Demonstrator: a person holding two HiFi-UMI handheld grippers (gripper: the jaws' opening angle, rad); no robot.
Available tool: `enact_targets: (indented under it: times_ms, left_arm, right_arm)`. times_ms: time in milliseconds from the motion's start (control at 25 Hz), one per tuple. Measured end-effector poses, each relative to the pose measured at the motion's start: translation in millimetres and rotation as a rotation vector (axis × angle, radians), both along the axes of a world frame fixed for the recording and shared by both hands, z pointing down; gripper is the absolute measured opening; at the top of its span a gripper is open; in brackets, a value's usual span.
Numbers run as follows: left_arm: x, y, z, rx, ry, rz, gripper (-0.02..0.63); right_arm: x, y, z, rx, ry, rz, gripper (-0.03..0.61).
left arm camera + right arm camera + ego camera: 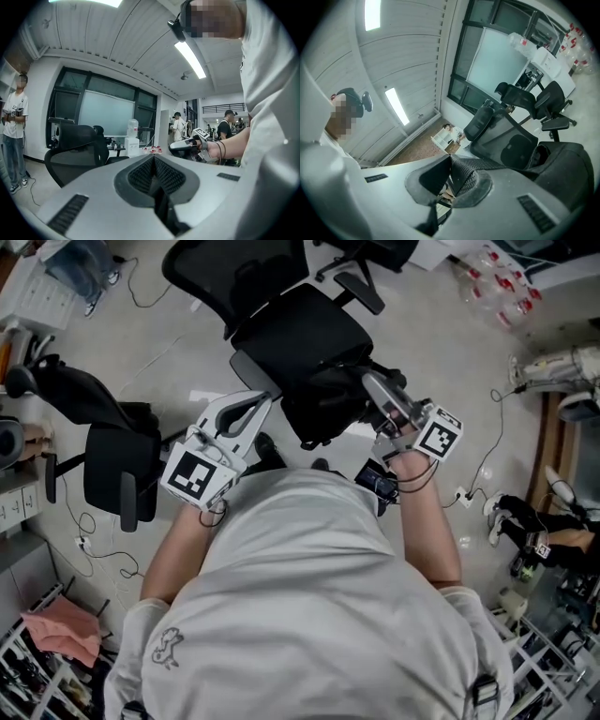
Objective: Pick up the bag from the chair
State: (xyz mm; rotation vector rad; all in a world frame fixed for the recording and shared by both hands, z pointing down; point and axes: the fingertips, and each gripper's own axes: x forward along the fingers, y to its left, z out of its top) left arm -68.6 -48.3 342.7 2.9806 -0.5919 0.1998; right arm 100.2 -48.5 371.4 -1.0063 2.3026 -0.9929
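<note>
Right claw (pixel 450 158): jaws pressed together, nothing seen between the pads. Held about level, with its tip over the right side of the bag in the head view.
Left claw (pixel 153 158): jaws also together, empty. Its tip is near the bag's left edge, with a gap showing between them in the head view.
Bag (pixel 323 409): black and soft, slumped at the near front edge of the chair seat, between the two claws. Cannot tell whether the right claw touches it. In the right claw view it bulks close in at the lower right.
Chair (pixel 300 329): black office chair with armrests, straight ahead of the wearer, backrest on the far side.
Second chair (pixel 117 465): black, off to the left, well apart from the first.
Floor (pixel 450 362): pale and bare around the chair.
Bottles (pixel 502 287): a cluster with red caps, on the floor at the far right.
Pink cloth (pixel 61 629): crumpled, lower left, beside a wire rack.
Bystander (pixel 14 136): stands at the left edge of the left claw view, in a white top and jeans.
Water dispenser (pixel 132 138): white with a bottle on top, in front of the dark-framed windows.
</note>
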Motion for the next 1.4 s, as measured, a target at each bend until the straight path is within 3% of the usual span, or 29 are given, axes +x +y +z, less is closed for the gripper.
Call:
enact_targets:
  times_ms: [200, 680, 960, 1400]
  left_arm:
    - [18, 38, 10, -0.017, 0.012, -0.039, 0.011]
    - [23, 127, 20, -0.026, -0.009, -0.168, 0.011]
    - [14, 158, 22, -0.019, -0.028, -0.183, 0.011]
    - [-35, 217, 5, 0.010, -0.003, -0.146, 0.011]
  right_arm:
    - [4, 37, 8, -0.011, -0.015, -0.058, 0.033]
    - [8, 113, 17, -0.023, -0.026, -0.188, 0.032]
    - [2, 151, 28, -0.045, -0.044, -0.210, 0.033]
    - [-35, 207, 20, -0.038, -0.023, -0.141, 0.032]
